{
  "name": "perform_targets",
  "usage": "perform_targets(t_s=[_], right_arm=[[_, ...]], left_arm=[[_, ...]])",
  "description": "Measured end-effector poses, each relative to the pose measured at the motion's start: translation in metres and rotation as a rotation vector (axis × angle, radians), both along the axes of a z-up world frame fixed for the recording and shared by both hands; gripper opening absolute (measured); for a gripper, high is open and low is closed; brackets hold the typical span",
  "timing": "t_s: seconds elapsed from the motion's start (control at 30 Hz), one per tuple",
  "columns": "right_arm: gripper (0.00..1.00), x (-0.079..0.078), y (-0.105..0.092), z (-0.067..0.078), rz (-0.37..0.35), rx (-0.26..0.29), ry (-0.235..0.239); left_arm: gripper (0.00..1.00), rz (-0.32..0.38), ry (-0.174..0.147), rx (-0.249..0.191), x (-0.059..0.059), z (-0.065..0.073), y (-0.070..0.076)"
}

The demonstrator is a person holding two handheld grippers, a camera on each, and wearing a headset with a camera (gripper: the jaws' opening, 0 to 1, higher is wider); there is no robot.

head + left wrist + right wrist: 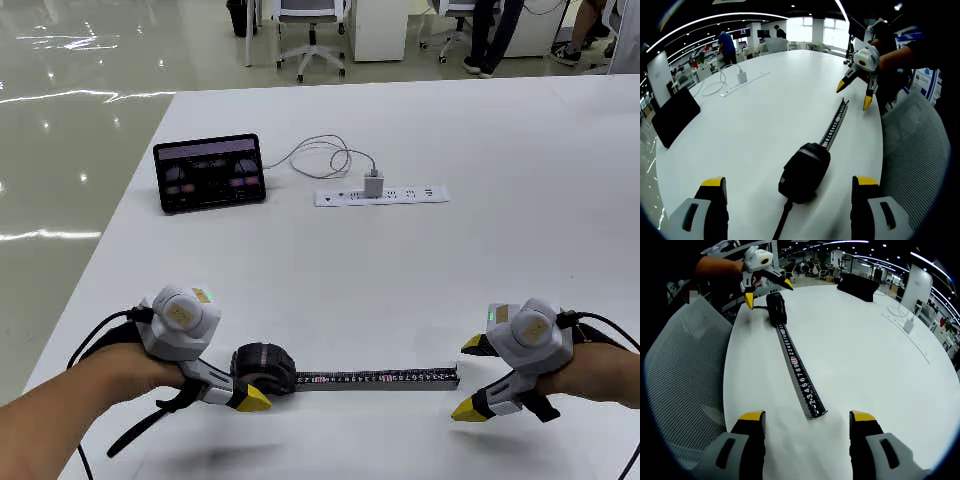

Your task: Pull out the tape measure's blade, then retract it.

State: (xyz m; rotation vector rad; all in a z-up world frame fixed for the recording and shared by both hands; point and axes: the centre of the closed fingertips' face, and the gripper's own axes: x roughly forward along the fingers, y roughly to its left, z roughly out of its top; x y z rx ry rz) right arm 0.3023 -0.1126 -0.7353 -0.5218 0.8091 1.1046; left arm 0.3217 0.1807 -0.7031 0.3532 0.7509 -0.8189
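Plainly, in the head view the black tape measure case lies on the white table at about seven o'clock, its blade drawn out flat toward three o'clock. The left gripper brackets the case, and the right gripper stands spread at the blade's far end. In the left gripper view the jaws stand wide on either side of the case, apparently clear of both flanks, and the blade runs off toward one o'clock. In the right gripper view the jaws are likewise wide, with the end hook just between their tips and nothing gripped. The case looks hard, compact and fairly weighty, best clamped across its flat sides. The thin blade is likely springy and sharp-edged, best taken at the hook.
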Motion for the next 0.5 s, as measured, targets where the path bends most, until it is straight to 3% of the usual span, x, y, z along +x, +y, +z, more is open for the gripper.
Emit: perform_targets(t_s=[0.03,0.07,0.2,0.27,0.3,0.33,0.43,0.5], right_arm=[[0.7,-0.001,0.0,0.001,-0.017,0.009,0.003],[0.72,-0.001,-0.002,0.002,-0.021,0.008,-0.001],[0.73,0.0,-0.008,0.005,-0.078,0.029,-0.024],[0.75,0.0,-0.012,0.008,-0.11,0.042,-0.038],[0.75,0.001,-0.013,0.01,-0.128,0.049,-0.047],[0.77,0.001,-0.017,0.012,-0.159,0.061,-0.055],[0.8,0.0,-0.023,0.016,-0.224,0.095,-0.067],[0.79,-0.002,-0.028,0.021,-0.258,0.112,-0.081]], left_arm=[[1.0,0.017,-0.018,0.004,0.001,0.002,0.004],[1.0,0.065,-0.042,-0.02,0.004,0.006,0.008],[1.0,0.165,-0.036,-0.121,0.004,0.016,0.017],[1.0,0.151,-0.037,-0.107,-0.003,0.014,0.022],[1.0,0.154,-0.029,-0.117,-0.007,0.013,0.023],[1.0,0.192,0.0,-0.16,-0.012,0.012,0.022],[1.0,0.245,-0.03,-0.172,-0.018,0.014,0.029],[1.0,0.29,-0.045,-0.214,-0.024,0.018,0.029]])
